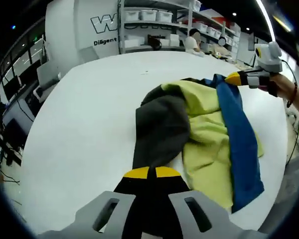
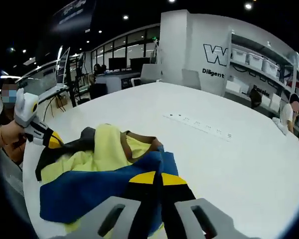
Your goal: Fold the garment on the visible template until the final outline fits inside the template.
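Clearly early going. Left gripper [image 1: 152, 173] has its jaws pinched on the dark grey part of the garment [image 1: 204, 134]; right gripper [image 2: 158, 178] is clamped on the blue edge. Between them the garment lies bunched in loose grey, yellow-green and blue folds on the white table [image 1: 84, 109]. No template outline discernible. Judgement: spreading and all folds remain.

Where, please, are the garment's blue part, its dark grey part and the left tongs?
Blue part [image 1: 241, 142]: left gripper view, mid-strip along the garment's right side.
Dark grey part [image 1: 159, 127]: left gripper view, middle of the grey panel.
Left tongs [image 1: 148, 173]: left gripper view, between the yellow tips.
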A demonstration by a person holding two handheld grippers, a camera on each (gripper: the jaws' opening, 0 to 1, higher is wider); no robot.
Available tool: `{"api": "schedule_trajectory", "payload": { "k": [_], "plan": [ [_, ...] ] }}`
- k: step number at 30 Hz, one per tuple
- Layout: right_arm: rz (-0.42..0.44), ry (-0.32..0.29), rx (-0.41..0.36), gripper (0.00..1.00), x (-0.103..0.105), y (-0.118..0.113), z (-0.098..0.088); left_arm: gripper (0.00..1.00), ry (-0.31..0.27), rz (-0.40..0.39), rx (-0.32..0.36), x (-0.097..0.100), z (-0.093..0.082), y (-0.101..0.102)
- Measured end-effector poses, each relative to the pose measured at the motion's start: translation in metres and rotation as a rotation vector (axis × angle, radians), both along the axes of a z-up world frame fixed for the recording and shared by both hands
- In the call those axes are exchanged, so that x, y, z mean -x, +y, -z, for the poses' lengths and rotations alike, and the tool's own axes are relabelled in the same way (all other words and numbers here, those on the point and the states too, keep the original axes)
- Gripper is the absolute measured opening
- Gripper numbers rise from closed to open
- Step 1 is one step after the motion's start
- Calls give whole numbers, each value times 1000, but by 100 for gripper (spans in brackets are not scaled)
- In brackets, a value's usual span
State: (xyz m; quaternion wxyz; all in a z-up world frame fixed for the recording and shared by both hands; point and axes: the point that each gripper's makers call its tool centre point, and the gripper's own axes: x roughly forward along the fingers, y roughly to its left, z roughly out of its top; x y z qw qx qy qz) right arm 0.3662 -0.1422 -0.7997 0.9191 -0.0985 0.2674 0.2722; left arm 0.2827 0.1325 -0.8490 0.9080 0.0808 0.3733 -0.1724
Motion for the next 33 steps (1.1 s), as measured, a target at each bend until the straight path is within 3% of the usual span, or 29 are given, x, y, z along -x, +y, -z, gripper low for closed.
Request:
{"api": "schedule_trajectory", "payload": {
  "k": [11,27,29,33],
  "plan": [
    [99,23,29,0,-18,-47,8,0,1,-61,-36,-8,4,34],
    [200,84,-38,0,-35,-92,13,0,18,-156,-66,-15,11,76],
    [221,79,-3,0,-37,-103,15,0,17,-163,-70,-16,11,78],
    [239,91,-85,0,-37,-101,8,0,18,-166,-64,-17,11,79]
  ]
}}
